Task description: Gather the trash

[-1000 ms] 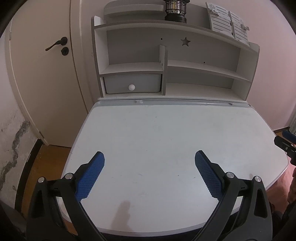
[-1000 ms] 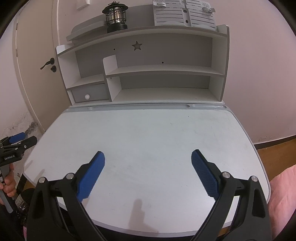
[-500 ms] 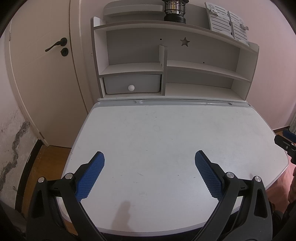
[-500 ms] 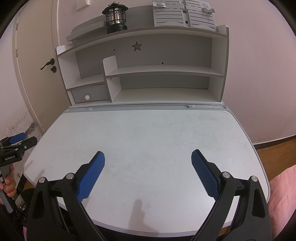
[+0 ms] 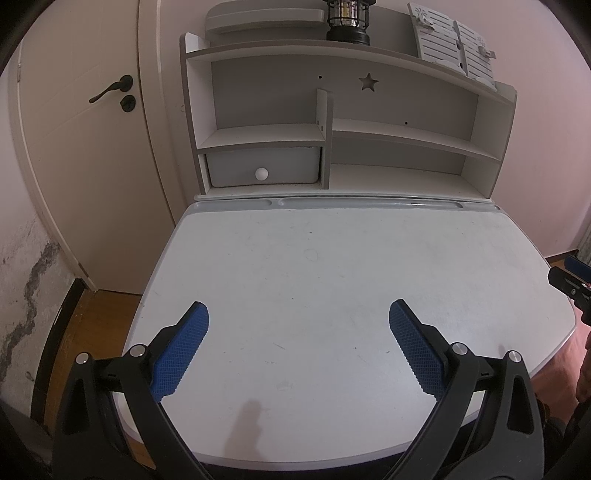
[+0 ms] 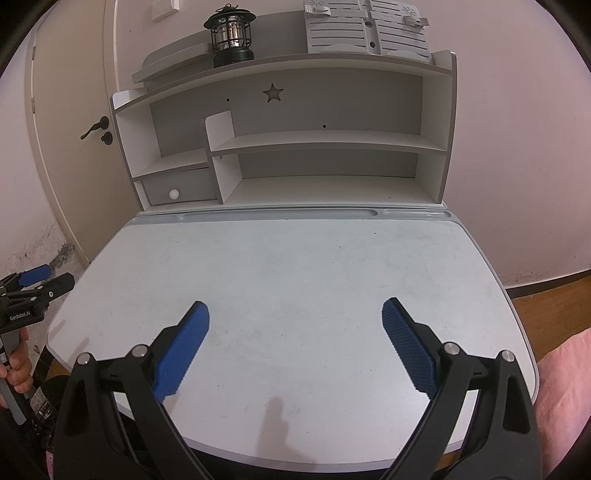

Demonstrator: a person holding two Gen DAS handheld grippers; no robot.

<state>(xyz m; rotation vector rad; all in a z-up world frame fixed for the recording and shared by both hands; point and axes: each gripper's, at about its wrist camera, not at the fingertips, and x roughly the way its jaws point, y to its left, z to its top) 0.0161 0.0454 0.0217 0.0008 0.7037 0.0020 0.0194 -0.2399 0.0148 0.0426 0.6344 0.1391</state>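
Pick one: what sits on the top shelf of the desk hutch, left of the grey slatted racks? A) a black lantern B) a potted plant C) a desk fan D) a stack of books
A: a black lantern with a caged glass body stands on the top shelf of the hutch, left of the grey slatted racks; the left wrist view shows its base there too.

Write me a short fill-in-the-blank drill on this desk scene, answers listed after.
1. The jaws of the left hand-held gripper stand ____.
2. The cut-out in the back panel of the shelf unit has the shape of a ____.
3. The black lantern stands on the ____ shelf.
4. The drawer has a round white ____.

Answers: open; star; top; knob
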